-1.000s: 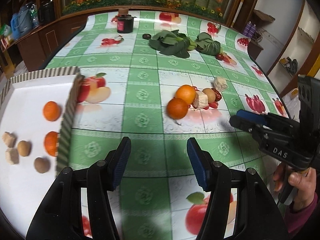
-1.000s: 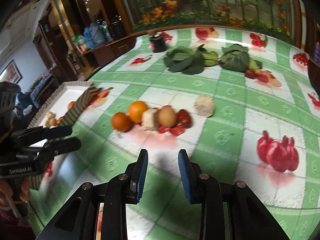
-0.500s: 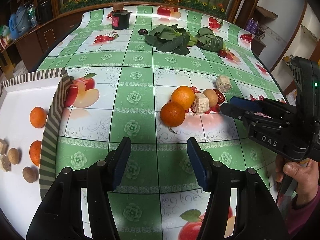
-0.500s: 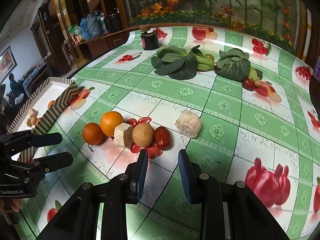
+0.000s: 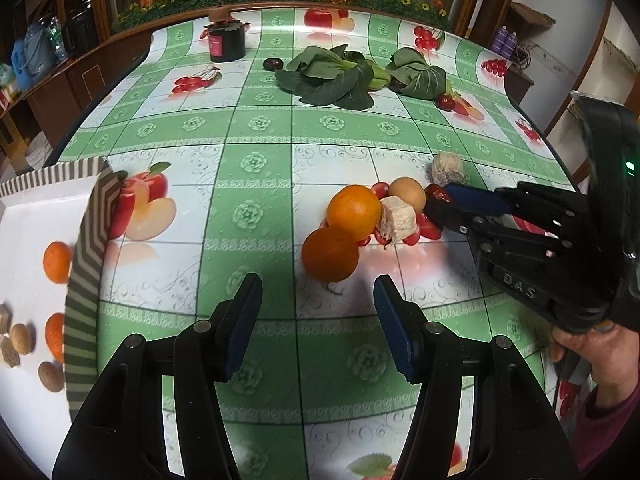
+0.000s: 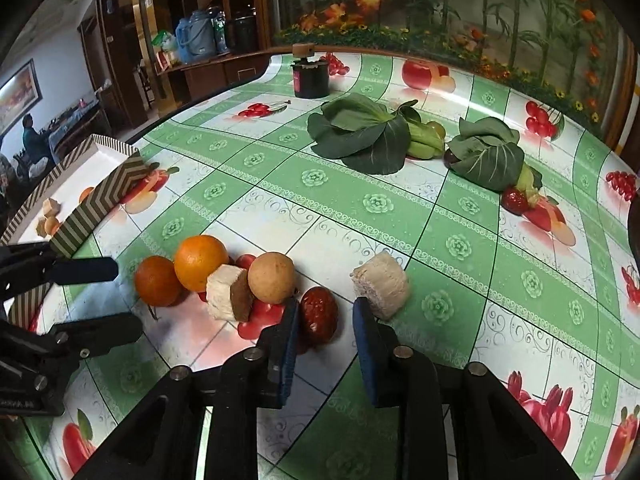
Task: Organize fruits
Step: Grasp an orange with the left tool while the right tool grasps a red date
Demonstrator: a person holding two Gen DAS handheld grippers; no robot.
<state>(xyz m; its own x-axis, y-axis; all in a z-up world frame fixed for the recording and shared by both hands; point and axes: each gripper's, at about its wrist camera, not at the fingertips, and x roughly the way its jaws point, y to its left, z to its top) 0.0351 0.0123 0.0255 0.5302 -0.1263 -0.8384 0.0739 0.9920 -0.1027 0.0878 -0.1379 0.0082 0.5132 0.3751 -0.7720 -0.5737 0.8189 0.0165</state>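
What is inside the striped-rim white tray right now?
The tray holds two oranges, two brown round fruits and pale cut chunks. Its near wall and the frame edge hide the rest.

Counter (image 5: 256,128): cloth of green and white checks with printed red fruit. Ahead of left claw (image 5: 318,322), black with blue pads: two oranges (image 5: 354,212), orange. Between right claw (image 6: 326,338) pads, blue on black: date (image 6: 319,314), dark red. Left of it: tan round fruit (image 6: 271,278), cream block (image 6: 226,292). Tray (image 5: 86,248): white inside, olive-and-white chevron rim.
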